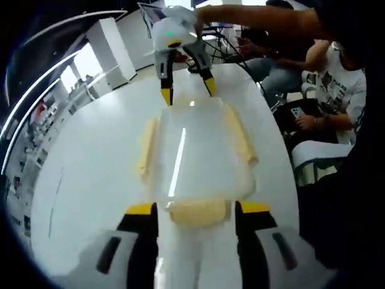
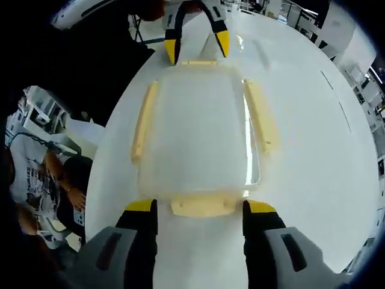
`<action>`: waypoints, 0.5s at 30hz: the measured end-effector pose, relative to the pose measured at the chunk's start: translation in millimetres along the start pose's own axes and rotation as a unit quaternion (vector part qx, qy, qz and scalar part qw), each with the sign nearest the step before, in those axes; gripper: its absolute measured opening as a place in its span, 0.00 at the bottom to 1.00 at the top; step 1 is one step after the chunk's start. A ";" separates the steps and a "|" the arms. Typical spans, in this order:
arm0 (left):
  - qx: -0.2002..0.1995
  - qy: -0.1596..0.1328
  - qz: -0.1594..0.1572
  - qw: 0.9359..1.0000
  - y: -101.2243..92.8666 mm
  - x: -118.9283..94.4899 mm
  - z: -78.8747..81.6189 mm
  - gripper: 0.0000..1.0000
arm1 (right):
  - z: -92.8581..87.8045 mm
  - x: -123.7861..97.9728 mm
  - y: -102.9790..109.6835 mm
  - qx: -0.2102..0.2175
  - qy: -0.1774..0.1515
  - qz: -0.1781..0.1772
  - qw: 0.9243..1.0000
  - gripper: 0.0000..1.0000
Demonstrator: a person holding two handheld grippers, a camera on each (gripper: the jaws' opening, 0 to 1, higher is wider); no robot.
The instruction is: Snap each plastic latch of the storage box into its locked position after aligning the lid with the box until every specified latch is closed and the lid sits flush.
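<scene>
White and glossy, the bench (image 1: pixel 78 180) carries a clear storage box (image 1: pixel 192 153) whose lid (image 2: pixel 195 129) has pale yellow latches on its four sides. In the left gripper view the left claw (image 1: pixel 195 209) stands wide, its yellow-tipped jaws on either side of the near end latch (image 1: pixel 197 212), which lies between them. Long side latches (image 1: pixel 146 147) run beside the box. Beyond the far end hangs the right claw (image 1: pixel 187 90), jaws wide, tips just above that edge. In the right gripper view its jaws flank the other end latch (image 2: pixel 201 206). Bare bench lies beside the box; its curved edge is near, with seated people (image 1: pixel 325 90) past it.
</scene>
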State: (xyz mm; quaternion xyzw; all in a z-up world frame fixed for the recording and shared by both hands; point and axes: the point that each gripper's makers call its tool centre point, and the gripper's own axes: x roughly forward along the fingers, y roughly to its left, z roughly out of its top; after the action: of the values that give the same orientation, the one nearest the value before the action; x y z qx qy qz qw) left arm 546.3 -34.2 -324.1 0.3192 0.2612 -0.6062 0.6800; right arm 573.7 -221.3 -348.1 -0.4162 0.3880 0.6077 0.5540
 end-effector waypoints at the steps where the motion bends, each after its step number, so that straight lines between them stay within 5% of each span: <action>1: -0.001 0.010 -0.001 1.000 -0.4 -1.7 -3.4 0.46 | 0.4 0.1 0.1 0.010 -0.002 0.000 1.000 0.56; 15: -0.037 0.028 0.005 0.999 4.8 1.0 -16.9 0.51 | 2.5 2.6 6.0 0.019 0.001 -0.005 1.000 0.56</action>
State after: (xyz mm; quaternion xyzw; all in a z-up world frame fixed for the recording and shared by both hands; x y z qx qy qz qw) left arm 551.8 -21.9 -335.4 0.3119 0.3015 -0.5834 0.6866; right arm 567.5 -218.6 -349.6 -0.4077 0.3982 0.5970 0.5646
